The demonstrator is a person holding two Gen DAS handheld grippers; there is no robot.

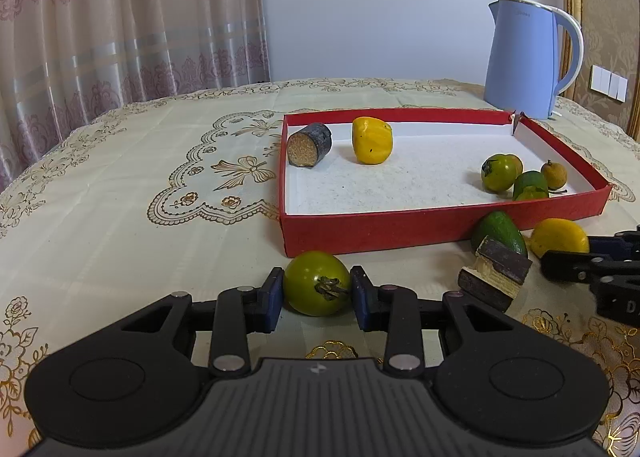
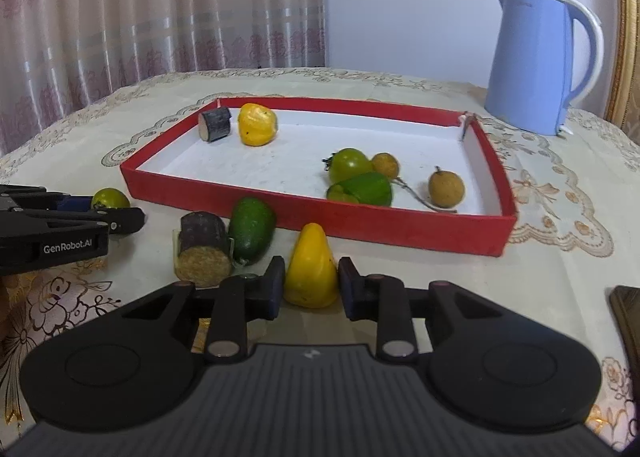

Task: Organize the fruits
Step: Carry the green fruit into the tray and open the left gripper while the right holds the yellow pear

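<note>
Left wrist: left gripper (image 1: 317, 294) fingers clasp green tomato (image 1: 316, 287) by red tray (image 1: 372, 231) | right wrist: right gripper (image 2: 312, 284) fingers hug yellow fruit (image 2: 311, 268)

Lighting: you get soft, even indoor light; shadows under the fruit are faint. Glare: mild sheen on the curtain (image 1: 120, 49). Distortion: strong fisheye bending, dark corners. Focus: right view slightly softer.
</note>
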